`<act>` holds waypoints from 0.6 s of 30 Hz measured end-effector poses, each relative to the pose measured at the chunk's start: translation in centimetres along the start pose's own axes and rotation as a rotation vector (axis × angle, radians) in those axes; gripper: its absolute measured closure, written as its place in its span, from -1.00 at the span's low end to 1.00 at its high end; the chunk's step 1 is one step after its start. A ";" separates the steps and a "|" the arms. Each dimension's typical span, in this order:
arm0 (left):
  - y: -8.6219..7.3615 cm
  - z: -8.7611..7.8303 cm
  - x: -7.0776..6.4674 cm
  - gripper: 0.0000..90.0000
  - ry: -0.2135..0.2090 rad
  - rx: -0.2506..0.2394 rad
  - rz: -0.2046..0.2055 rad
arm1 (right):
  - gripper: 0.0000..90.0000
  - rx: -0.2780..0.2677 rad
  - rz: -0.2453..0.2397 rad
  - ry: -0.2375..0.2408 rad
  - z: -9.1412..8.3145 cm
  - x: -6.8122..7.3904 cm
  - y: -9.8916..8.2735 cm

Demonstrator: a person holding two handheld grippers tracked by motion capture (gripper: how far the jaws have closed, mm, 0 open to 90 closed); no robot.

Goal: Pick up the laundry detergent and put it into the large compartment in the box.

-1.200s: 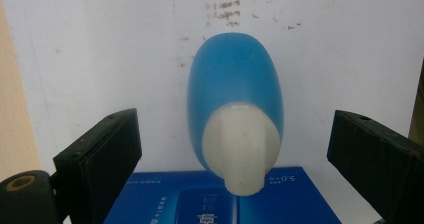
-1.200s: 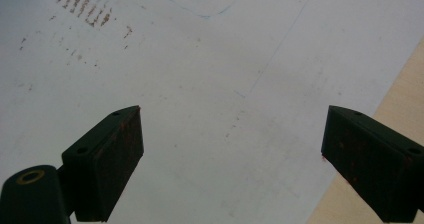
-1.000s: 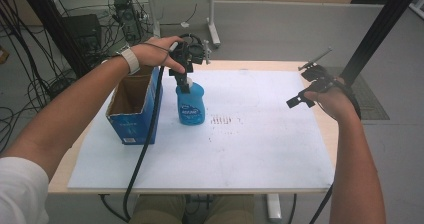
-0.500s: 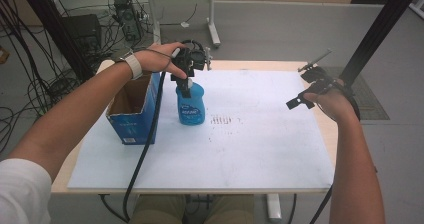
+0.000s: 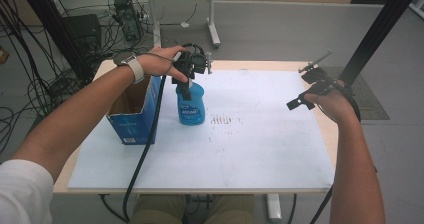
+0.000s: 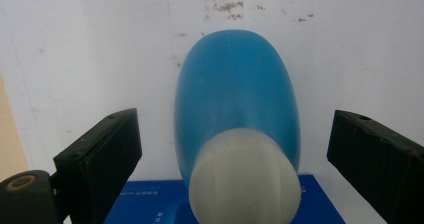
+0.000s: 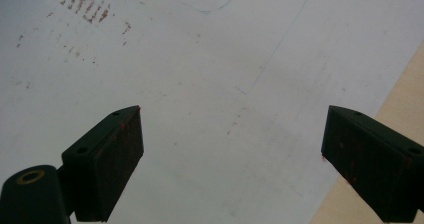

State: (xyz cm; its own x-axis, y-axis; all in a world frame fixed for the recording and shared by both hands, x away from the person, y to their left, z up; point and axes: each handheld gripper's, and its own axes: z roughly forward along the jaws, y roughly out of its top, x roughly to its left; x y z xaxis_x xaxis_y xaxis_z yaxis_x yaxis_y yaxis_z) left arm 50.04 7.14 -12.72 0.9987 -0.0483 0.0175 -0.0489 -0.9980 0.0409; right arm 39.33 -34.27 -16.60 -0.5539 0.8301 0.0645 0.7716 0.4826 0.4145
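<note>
A blue bottle (image 5: 191, 108) with a white cap stands upright on the white sheet (image 5: 250, 144), right beside an open blue cardboard box (image 5: 134, 115). My left gripper (image 5: 186, 82) points down over the bottle's top. In the left gripper view the white cap (image 6: 245, 181) and the blue bottle body (image 6: 235, 84) sit between the jaws of the left gripper (image 6: 235, 120), which stand wide apart and touch neither side. My right gripper (image 5: 306, 90) hovers over the sheet's far right part. The right gripper (image 7: 232, 114) is open with nothing but sheet between its jaws.
The sheet covers most of a wooden table (image 5: 327, 134), whose bare edge (image 7: 400, 99) lies just right of the right gripper. Brown smudges (image 5: 225, 120) mark the sheet's middle. A black cable (image 5: 145, 149) trails from the left gripper off the front edge. Cables and equipment crowd the floor behind.
The left hand and its gripper have shifted slightly over the bottle's top. The bottle, the box and the right gripper have stayed where they were.
</note>
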 end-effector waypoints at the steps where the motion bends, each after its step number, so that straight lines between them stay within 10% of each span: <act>1: 0.0 0.0 0.0 -0.83 0.001 0.002 -0.001 | -0.79 0.001 0.001 0.000 0.0 0.0 0.0; 18: 0.4 1.4 -0.1 -0.83 0.011 0.018 -0.002 | -0.79 0.002 0.002 0.000 0.1 0.0 -0.1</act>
State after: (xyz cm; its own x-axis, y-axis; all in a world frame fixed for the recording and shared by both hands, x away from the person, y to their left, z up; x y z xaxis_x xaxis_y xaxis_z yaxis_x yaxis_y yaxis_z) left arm 49.98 6.69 -14.15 0.9986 -0.0457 0.0282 -0.0463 -0.9987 0.0228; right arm 39.25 -34.35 -16.73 -0.5522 0.8311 0.0657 0.7734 0.4812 0.4126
